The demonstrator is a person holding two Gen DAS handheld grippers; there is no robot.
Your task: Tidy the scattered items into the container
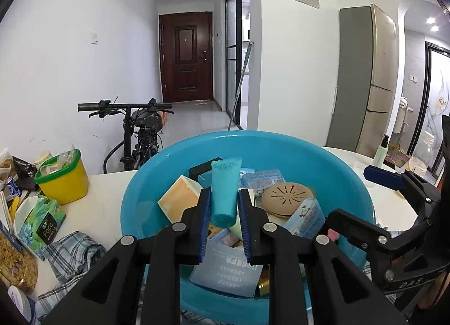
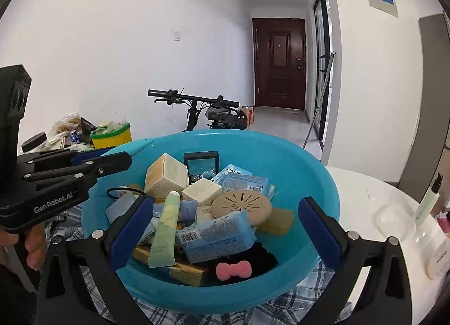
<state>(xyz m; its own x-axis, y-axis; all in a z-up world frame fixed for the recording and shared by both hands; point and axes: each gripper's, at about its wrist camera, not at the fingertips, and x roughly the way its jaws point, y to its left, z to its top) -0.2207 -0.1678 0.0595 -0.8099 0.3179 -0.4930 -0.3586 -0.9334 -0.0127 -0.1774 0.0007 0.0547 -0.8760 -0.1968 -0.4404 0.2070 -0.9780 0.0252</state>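
I've got the teal tube (image 1: 225, 191) standing cap-down between my left tongs (image 1: 224, 222), right over the blue basin (image 1: 332, 161), and the blue pads (image 1: 206, 212) look to have eased off it: there's a sliver of daylight down each side, so I'd call the left tongs slightly open with the tube loose between them, not clamped. My right tongs (image 2: 223, 230) are spread wide and empty, hovering at the basin's near rim. Inside it's already crowded: a cream box (image 2: 166, 176) at 11 o'clock, a small black-framed case (image 2: 201, 167) at 12, the tan vented disc (image 2: 241, 204) near the centre, a pale green tube (image 2: 166, 233) lying towards 7, a blue barcoded pack (image 2: 216, 236) towards 6, and a pink bow (image 2: 234, 270) at the near edge. The risk from here, as I judge it: the teal tube drops onto that heap rather than onto bare basin, so it could bounce or roll off the disc and nudge things about. Still left outside, at 3 o'clock on the white table (image 2: 362, 192), are a green pump bottle (image 2: 427, 201) and a clear little tub (image 2: 393, 219); reaching across for them with the basin this full could catch the rim and tip it on the checked cloth (image 2: 281, 306).
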